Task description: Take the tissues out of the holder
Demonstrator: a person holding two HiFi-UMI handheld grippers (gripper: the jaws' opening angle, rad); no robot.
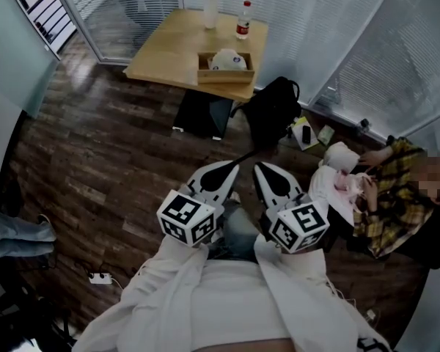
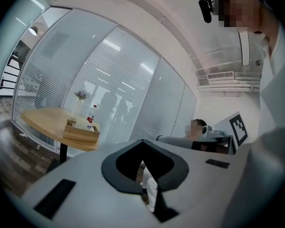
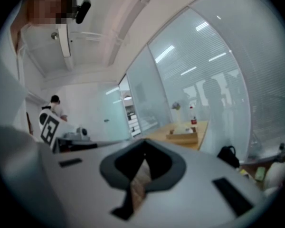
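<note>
Inspector: Left gripper (image 1: 233, 167) and right gripper (image 1: 259, 167) are nearest, side by side above the dark plank floor (image 1: 110, 152). Each carries a cube with black-and-white square markers.

Recorder: State of the fingers?

Inspector: Left fingers (image 2: 109, 167) have their tips together with nothing between them. Right fingers (image 3: 178, 167) are likewise closed and empty.

Recorder: And the tissue holder?

Inspector: Tissue holder (image 1: 226, 69) stands on the desk (image 1: 169, 50), at its near edge, well apart from both grippers. It is a shallow, open wooden box. White tissues (image 1: 228, 59) are heaped inside, rising above the rim.

Recorder: Any labels or writing?

Inspector: Bottle (image 1: 243, 20) behind the holder bears a red label, its print too small to read. A small dark mark on the tissues is also unreadable.
</note>
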